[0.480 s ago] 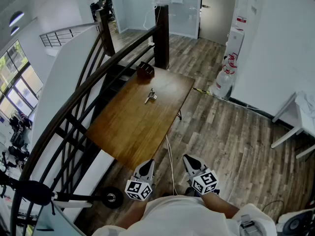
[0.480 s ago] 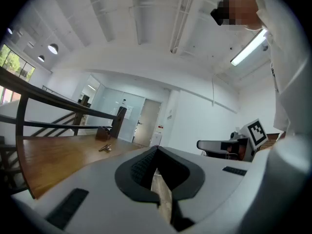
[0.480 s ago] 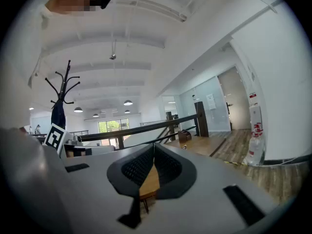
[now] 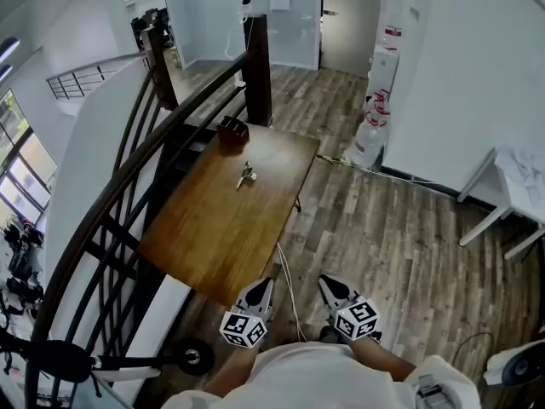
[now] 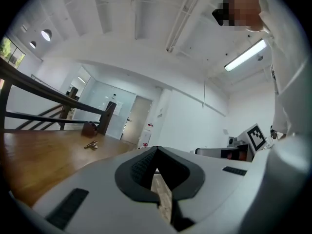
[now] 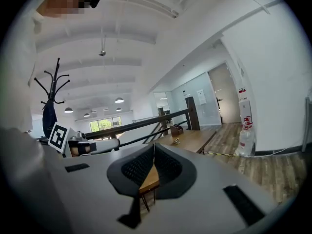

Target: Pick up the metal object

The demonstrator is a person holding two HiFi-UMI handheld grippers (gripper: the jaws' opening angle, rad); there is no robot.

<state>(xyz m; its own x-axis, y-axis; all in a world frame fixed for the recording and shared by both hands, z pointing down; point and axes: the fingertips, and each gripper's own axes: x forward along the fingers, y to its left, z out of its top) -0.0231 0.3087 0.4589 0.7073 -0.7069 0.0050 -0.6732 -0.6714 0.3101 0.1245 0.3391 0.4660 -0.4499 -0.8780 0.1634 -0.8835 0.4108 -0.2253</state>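
The metal object point(image 4: 246, 175), small and silvery like a bunch of keys, lies on the far half of the wooden table point(image 4: 213, 245). In the left gripper view the metal object point(image 5: 90, 145) lies far off on the tabletop; the right gripper view also has the metal object point(image 6: 176, 141) small and distant. My left gripper point(image 4: 263, 286) and right gripper point(image 4: 329, 283) are held close to my body, past the table's near corner. Both are shut with nothing between the jaws, and both point roughly level toward the table.
A small brown box point(image 4: 232, 129) stands at the table's far end. A dark stair railing point(image 4: 128, 186) runs along the table's left side. Water jugs point(image 4: 368, 139) stand by the right wall, and a white table point(image 4: 502, 196) at far right. A cable point(image 4: 288, 275) trails over the floor.
The head view has shifted slightly, so the table and metal object sit a little lower and further left. Both grippers stay near my body, still shut.
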